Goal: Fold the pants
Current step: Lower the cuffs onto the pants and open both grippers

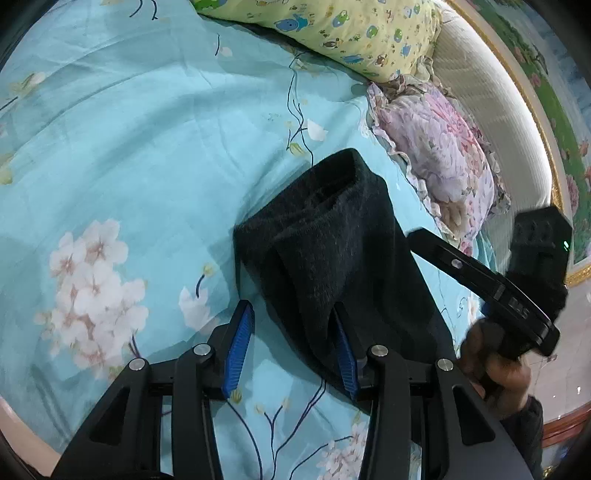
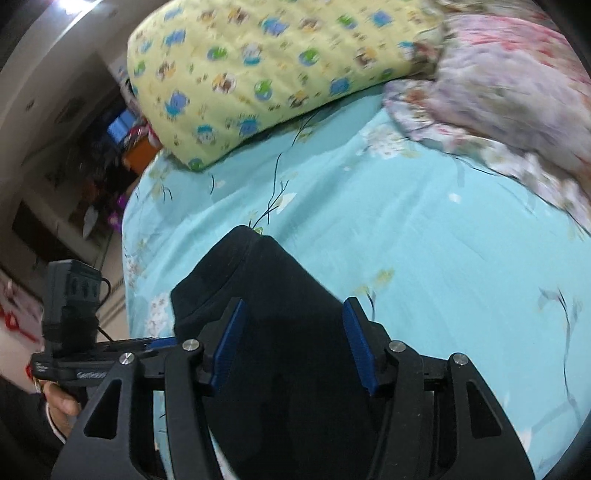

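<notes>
The black pants (image 1: 332, 236) lie folded into a narrow bundle on the light blue flowered sheet (image 1: 147, 147). My left gripper (image 1: 291, 350) stands open at the bundle's near left edge. Its left pad (image 1: 240, 347) is over bare sheet, and its right pad (image 1: 345, 354) is against the cloth with a flap draped over its tip. In the right wrist view the pants (image 2: 266, 280) run under my right gripper (image 2: 293, 343), which is open, its pads on either side of the dark cloth without pressing it. A hand (image 1: 495, 369) holds the right gripper's handle.
A yellow cartoon-print pillow (image 1: 332, 29) and a pink floral pillow (image 1: 439, 147) lie at the head of the bed against a cream headboard (image 1: 491, 110). The bed's left edge (image 2: 125, 236) drops to a cluttered room. The left gripper's handle (image 2: 74, 354) shows low left.
</notes>
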### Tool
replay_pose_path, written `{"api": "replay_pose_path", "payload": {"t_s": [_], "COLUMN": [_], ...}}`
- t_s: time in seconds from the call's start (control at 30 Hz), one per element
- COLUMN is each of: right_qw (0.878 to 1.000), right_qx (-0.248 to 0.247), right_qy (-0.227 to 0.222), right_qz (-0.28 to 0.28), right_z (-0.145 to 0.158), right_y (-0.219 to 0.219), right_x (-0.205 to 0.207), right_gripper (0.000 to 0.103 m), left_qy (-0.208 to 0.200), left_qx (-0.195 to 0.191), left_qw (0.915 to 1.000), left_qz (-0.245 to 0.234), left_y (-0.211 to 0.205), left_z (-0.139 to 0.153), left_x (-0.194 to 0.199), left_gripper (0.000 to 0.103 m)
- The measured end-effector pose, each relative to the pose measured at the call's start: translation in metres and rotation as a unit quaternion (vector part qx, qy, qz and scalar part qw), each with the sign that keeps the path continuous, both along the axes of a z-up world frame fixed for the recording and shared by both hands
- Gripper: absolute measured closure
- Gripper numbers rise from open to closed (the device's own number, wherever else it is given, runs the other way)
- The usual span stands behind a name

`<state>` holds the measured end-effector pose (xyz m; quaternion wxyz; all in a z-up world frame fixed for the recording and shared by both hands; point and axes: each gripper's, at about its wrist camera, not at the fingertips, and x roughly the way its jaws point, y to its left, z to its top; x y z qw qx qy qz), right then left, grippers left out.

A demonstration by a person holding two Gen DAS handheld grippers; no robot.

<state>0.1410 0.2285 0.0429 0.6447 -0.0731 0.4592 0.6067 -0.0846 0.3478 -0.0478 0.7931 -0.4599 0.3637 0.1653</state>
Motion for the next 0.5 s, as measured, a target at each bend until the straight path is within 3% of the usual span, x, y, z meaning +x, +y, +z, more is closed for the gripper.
{"api": "replay_pose_path", "payload": {"t_s": [0.13,0.33,0.5], "right_qw": [0.999,0.995,0.995], "right_qx": [-0.021,-0.051,-0.047], "right_qy": [-0.001,-0.005,0.016], "right_qz": [0.033,0.082,0.083], "right_z": [-0.010,-0.024,-0.027], "right_y": [0.027,0.061,0.069], "right_x": [0.006,0.001,0.003], "right_gripper": [0.047,0.048,0.071], "left_qy": [-0.010,-0.014,-0.008], "left_qx": [-0.015,-0.006,0.009], "left_qw": [0.9998,0.9998,0.9999], "left_qz": [0.006,0.011,0.010], "left_y": [0.008,0.010,0.010], "left_z": [-0.004,-0.006,-0.002], "left_x": [0.003,0.010,0.020], "left_gripper": [0.060,0.063,0.076]}}
